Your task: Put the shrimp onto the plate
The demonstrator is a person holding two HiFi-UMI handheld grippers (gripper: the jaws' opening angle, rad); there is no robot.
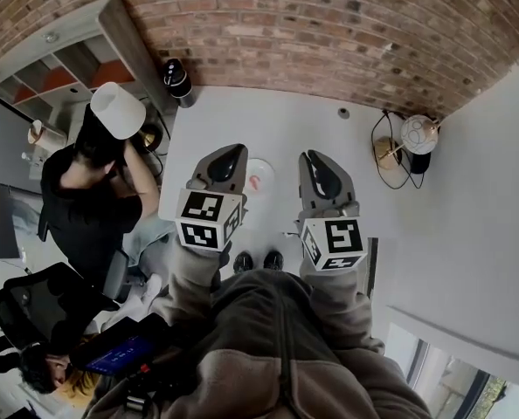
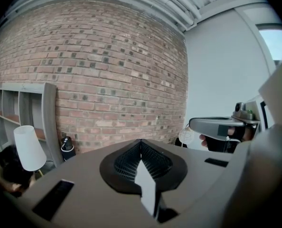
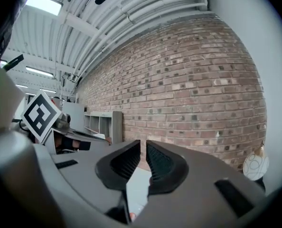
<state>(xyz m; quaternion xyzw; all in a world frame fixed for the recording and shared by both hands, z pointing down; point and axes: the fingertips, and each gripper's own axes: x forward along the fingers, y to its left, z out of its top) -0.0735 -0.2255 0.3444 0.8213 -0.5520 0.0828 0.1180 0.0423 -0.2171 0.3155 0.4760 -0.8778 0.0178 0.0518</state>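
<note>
The shrimp [image 1: 254, 182], a small pink-orange piece, lies on a round white plate [image 1: 266, 168] on the white table [image 1: 242, 116], though it is too small in the head view to make out in detail. The plate sits between the two grippers as seen from above, and its left edge is hidden behind the left gripper [image 1: 227, 155].

In the left gripper view, the left gripper [image 2: 141, 142] has its black ribbed jaws meeting at the tips, with nothing held between them. In the right gripper view, the right gripper [image 3: 143, 144] has its jaws a thin slit apart, also empty; a strip of table shows through the gap. Both grippers are held side by side above the near part of the table, pointing toward the red brick wall [image 1: 329, 24].

A dark cylindrical bottle [image 1: 177, 78] stands at the table's far left corner. A round pale globe lamp [image 1: 418, 134] stands on the floor to the right of the table, near the wall. To the left of the table a person in a black shirt [image 1: 85, 190] is bent beside a white lampshade [image 1: 117, 110], in front of a grey shelf unit [image 1: 76, 55].
</note>
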